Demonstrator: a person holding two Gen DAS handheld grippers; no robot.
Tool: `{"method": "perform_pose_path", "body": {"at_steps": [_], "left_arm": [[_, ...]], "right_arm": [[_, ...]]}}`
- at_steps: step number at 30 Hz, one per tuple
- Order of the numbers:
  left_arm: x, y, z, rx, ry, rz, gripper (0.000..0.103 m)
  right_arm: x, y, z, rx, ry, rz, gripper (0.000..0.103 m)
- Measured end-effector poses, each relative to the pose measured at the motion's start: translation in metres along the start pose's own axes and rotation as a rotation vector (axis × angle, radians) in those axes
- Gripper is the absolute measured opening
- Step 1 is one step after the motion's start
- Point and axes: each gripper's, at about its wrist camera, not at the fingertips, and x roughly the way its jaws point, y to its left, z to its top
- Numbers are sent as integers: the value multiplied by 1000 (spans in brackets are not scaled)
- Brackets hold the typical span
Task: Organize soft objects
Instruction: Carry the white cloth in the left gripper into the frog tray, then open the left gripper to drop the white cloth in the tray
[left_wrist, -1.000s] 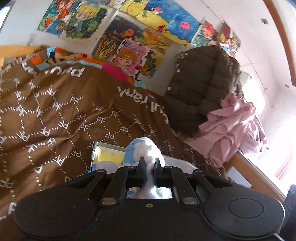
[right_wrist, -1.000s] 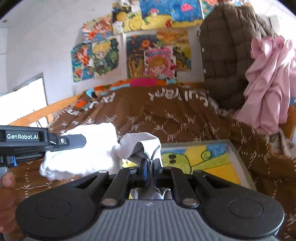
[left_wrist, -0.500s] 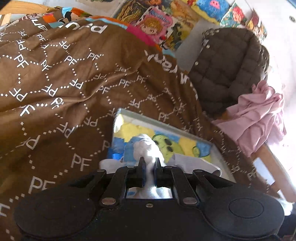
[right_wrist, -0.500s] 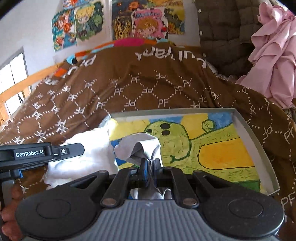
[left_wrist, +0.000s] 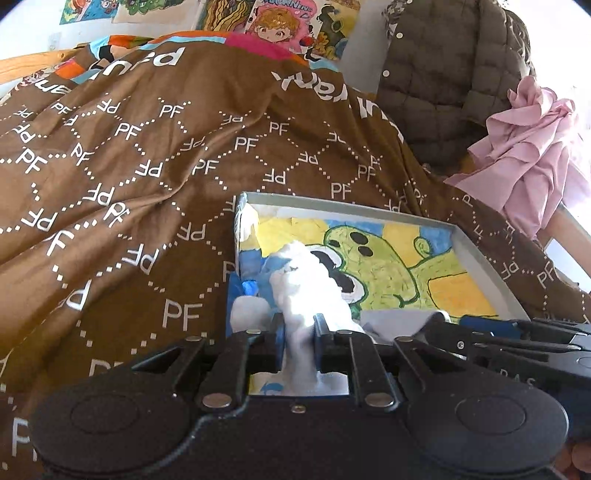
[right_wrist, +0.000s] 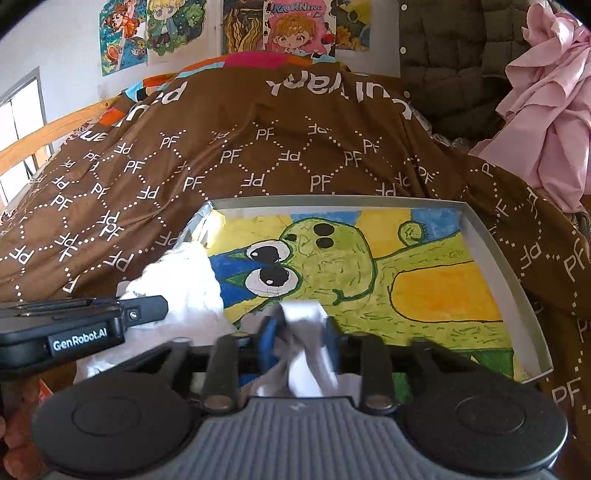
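Note:
A white cloth (left_wrist: 306, 284) lies bunched over the near left corner of a shallow grey tray (left_wrist: 351, 209) whose floor bears a green cartoon painting. My left gripper (left_wrist: 298, 330) is shut on a fold of this cloth. A greyer part of it (left_wrist: 399, 321) runs right toward my right gripper's black fingers (left_wrist: 517, 332). In the right wrist view the right gripper (right_wrist: 300, 332) is blurred, its jaws spread apart, and a fold of cloth (right_wrist: 304, 317) sits loosely between them above the tray (right_wrist: 332, 201). The left gripper (right_wrist: 144, 310) holds the white bunch (right_wrist: 184, 280) at the left.
The tray rests on a brown blanket (left_wrist: 147, 147) printed with PF letters. A brown quilted jacket (right_wrist: 443, 55) and a pink garment (right_wrist: 546, 92) hang at the right. A wooden bed rail (right_wrist: 44, 136) runs at the left. Cartoon posters (right_wrist: 291, 33) cover the back wall.
Both grippers have tipped down and moved over the tray with the cloth. The right gripper's jaws have spread wider around its fold. The left stays clamped.

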Motion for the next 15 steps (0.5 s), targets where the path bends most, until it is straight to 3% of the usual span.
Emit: {"method": "perform_pose_path", "body": {"at_steps": [1,2,5,7,15], "left_arm": [[-1,0,-1,-6,0,4,22],[-3,-1,-1,-11,-1,9,25],[-10,-4,-5,-7,-3,32,41],[-16,-7,-7,2,-19,63,55],[-61,-13,-7,-2,-109,97,69]], "right_arm": [[-2,-1,-1,3,-7,0,61],[-5,-2,-1,8,-17,-1,68],[-13,-5,-1,18,-36,-8,82],[-20,-9,-2,24,-50,-15,87],[-64,-16,-5,12,-138,-44,99]]}}
